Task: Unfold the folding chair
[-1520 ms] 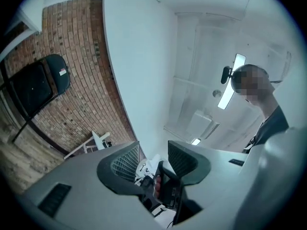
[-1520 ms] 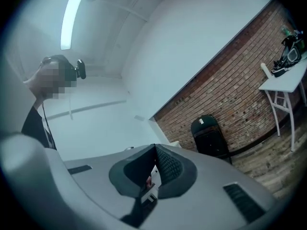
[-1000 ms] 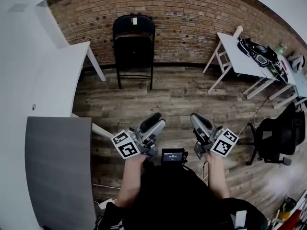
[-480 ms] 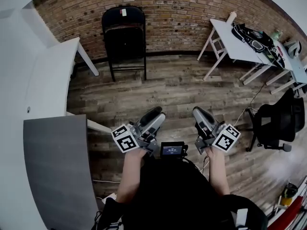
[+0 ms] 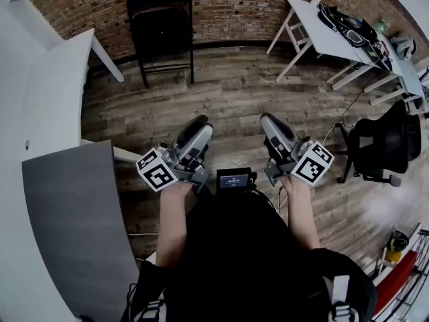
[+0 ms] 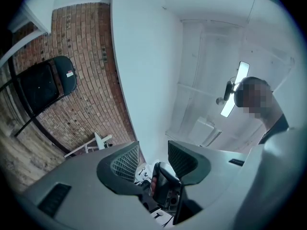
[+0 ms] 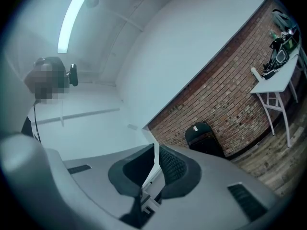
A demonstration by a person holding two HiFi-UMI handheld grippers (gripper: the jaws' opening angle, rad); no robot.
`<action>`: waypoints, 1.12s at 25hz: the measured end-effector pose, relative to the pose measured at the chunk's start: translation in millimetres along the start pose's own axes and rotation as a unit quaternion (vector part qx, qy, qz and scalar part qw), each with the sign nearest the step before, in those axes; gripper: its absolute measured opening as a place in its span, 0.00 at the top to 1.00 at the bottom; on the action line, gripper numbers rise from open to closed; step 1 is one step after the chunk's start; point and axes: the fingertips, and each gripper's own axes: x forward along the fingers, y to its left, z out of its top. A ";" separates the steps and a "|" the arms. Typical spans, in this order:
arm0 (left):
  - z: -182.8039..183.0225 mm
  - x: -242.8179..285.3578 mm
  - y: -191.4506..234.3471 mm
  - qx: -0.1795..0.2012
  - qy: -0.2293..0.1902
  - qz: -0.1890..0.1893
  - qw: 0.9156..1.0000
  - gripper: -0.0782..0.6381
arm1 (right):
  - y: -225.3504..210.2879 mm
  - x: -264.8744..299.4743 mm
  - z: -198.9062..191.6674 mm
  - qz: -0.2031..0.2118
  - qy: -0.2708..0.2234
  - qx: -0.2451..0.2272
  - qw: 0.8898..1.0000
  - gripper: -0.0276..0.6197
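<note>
Brickwork runs along the far wall, and against it leans the black metal folding chair, still folded flat with its legs on the wood plank floor. It is well away from the person, who stands mid-room with a gripper in each hand, held out in front at waist level. The left gripper points towards the chair and is tilted a little upward. Its fingers stand part-way apart with nothing gripped between them, and the chair shows off to one side in the left gripper view. The right gripper has its fingers brought together on nothing, and the chair shows beyond them by the brick. A grey surface sits at the person's left. On the right are a white trestle surface carrying dark bags and a black swivel office chair.
</note>
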 end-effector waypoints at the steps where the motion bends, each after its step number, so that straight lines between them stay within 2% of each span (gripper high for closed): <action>1: 2.3 -1.9 -0.4 0.001 -0.001 -0.001 1.000 0.61 | 2.6 2.1 0.4 0.000 -0.001 -0.005 1.000 0.93; 12: 6.7 -17.3 9.6 -0.005 -0.005 0.002 1.000 0.61 | 3.6 22.6 -17.0 -0.010 0.021 -0.016 1.000 0.92; 17: 14.2 -15.7 19.4 0.000 -0.004 0.010 1.000 0.61 | -6.6 40.6 -19.8 0.003 0.029 0.002 1.000 0.84; 23: 25.7 -10.8 50.4 0.016 -0.002 0.041 0.999 0.61 | -36.5 72.4 -24.1 0.030 0.037 0.022 0.999 0.84; 28: 37.7 16.5 82.2 0.027 0.003 0.071 0.997 0.61 | -78.0 101.5 -5.8 0.054 0.034 0.042 0.997 0.84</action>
